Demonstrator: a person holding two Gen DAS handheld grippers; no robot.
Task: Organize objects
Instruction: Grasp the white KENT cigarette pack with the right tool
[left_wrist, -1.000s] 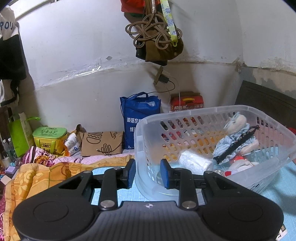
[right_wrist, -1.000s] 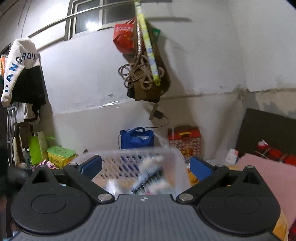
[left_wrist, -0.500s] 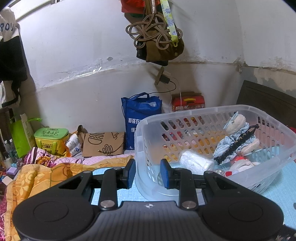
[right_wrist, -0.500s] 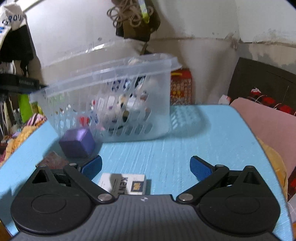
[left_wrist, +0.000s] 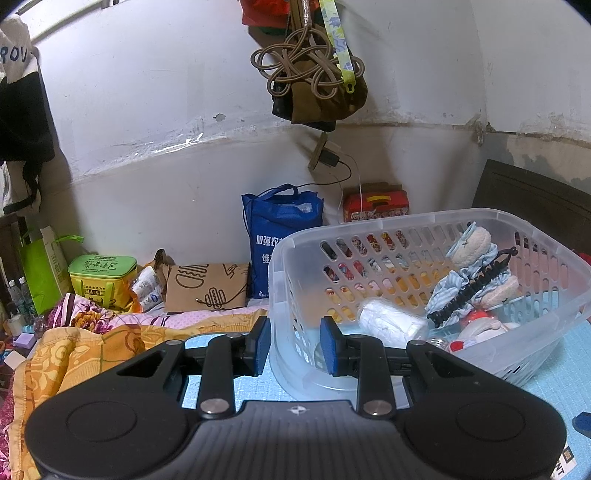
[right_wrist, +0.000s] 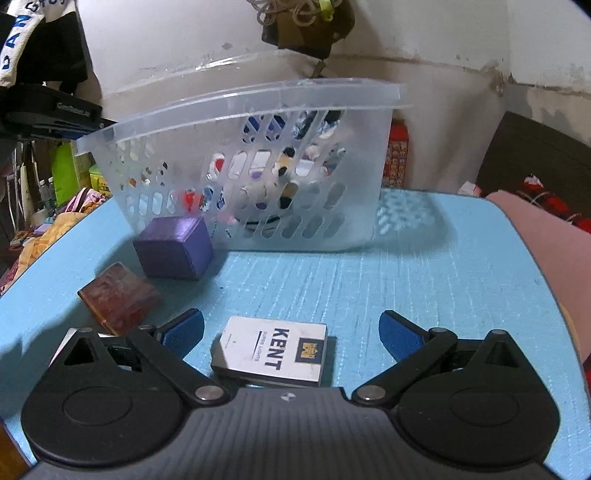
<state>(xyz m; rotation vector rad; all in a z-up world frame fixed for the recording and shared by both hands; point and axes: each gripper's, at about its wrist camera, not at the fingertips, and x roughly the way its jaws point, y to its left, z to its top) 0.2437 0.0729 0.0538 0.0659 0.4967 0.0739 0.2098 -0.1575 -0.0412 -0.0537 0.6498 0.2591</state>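
The right tool (right_wrist: 291, 328) hangs low over the blue worktop (right_wrist: 424, 280) with its jaws spread wide and nothing between the pads. The white cigarette pack (right_wrist: 271, 350) lies flat just below and between them, printed face up, its long side running roughly across the gap. It looks like a light cardboard box: stiff enough along its narrow edges, but easy to dent on the broad faces, and its smooth surface may slide on the mat when nudged. The best hold is probably across the two short side walls, pads low, with a gentle squeeze.

Beside it, to the left, lie a reddish flat tile (right_wrist: 120, 299) and a purple cube-shaped box (right_wrist: 173, 245), which sits just beside the clear basket (right_wrist: 255, 110); both seem rigid and light.

The left tool (left_wrist: 294, 345) has its jaws nearly together, astride the basket's near wall; I cannot tell whether the pads press on it. Inside the basket lie a white roll (left_wrist: 391, 321), cloth items and a black comb-like strip (left_wrist: 469, 291).
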